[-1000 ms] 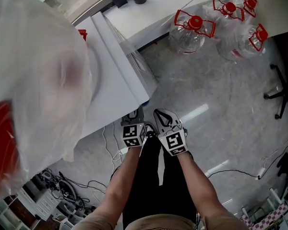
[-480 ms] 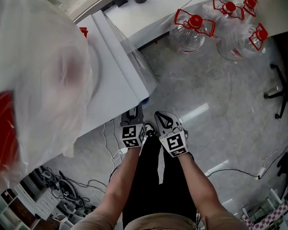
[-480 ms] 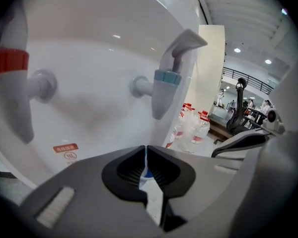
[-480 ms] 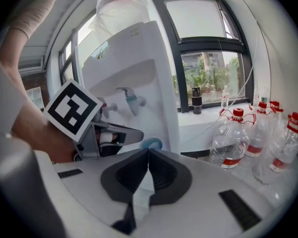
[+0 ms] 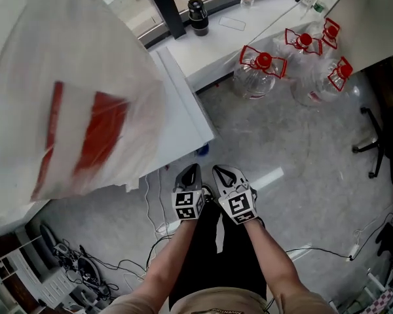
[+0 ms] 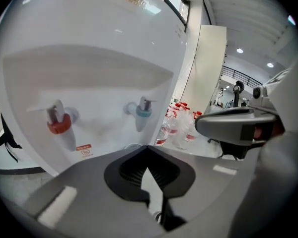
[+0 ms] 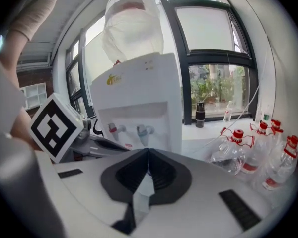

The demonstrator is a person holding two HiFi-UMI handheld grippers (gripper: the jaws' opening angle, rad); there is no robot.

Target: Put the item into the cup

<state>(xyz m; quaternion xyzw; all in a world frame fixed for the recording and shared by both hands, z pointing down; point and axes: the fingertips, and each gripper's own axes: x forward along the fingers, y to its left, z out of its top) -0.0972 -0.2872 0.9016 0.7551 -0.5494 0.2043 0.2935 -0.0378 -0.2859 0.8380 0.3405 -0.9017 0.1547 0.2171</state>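
Observation:
Both grippers are held side by side in front of the person's legs, low above the grey floor. My left gripper (image 5: pixel 188 174) has its jaws closed tip to tip with nothing between them, and it points at a white water dispenser (image 6: pixel 89 58) with a red tap (image 6: pixel 58 124) and a blue tap (image 6: pixel 143 114). My right gripper (image 5: pixel 223 173) is also shut and empty. A dark lidded cup (image 5: pixel 196 13) stands on the white window ledge (image 5: pixel 229 41), far beyond both grippers; it also shows small in the right gripper view as the cup (image 7: pixel 200 114).
A plastic-wrapped bottle with red print (image 5: pixel 65 103) tops the dispenser and fills the left of the head view. Several clear water jugs with red handles (image 5: pixel 259 74) stand on the floor at the right. A chair base (image 5: pixel 373 142) and floor cables (image 5: pixel 314 248) lie around.
The head view has tilted up, so more of the ledge and window shows. Both grippers stay shut and side by side, a little lower in the picture.

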